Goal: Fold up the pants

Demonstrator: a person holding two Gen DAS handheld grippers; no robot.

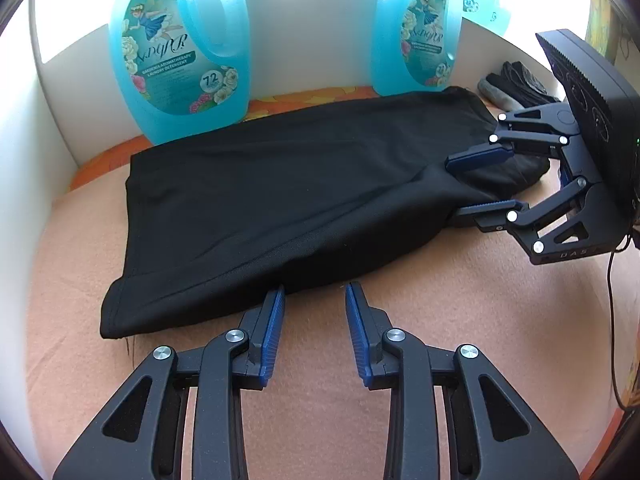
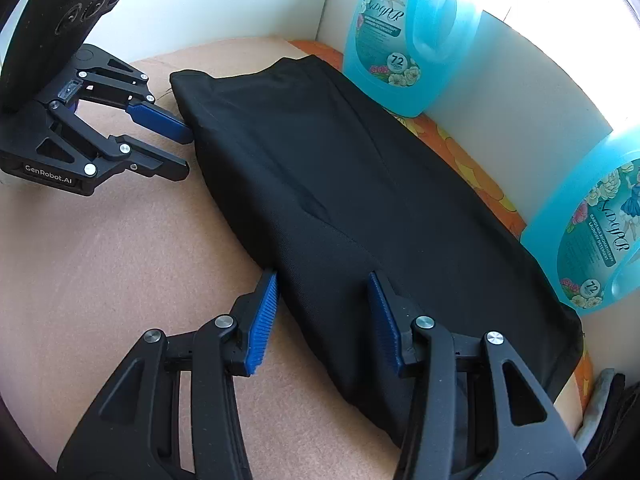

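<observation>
The black pants (image 1: pixel 280 192) lie folded in a long flat band on the peach cloth surface (image 1: pixel 320 400); they also show in the right wrist view (image 2: pixel 360 200). My left gripper (image 1: pixel 315 294) is open, its left fingertip touching the near edge of the pants, nothing between its jaws. My right gripper (image 2: pixel 323 280) is open around the near fold at the pants' right end, one finger on the cloth surface, the other over the fabric. The right gripper also shows in the left wrist view (image 1: pixel 464 188), and the left gripper in the right wrist view (image 2: pixel 188 152).
Two blue laundry detergent jugs (image 1: pixel 180 48) (image 1: pixel 416 36) stand against the white back wall, just behind the pants. A pile of dark and grey clothes (image 1: pixel 516 84) lies at the far right. An orange flowered cover (image 2: pixel 472 168) runs along the wall.
</observation>
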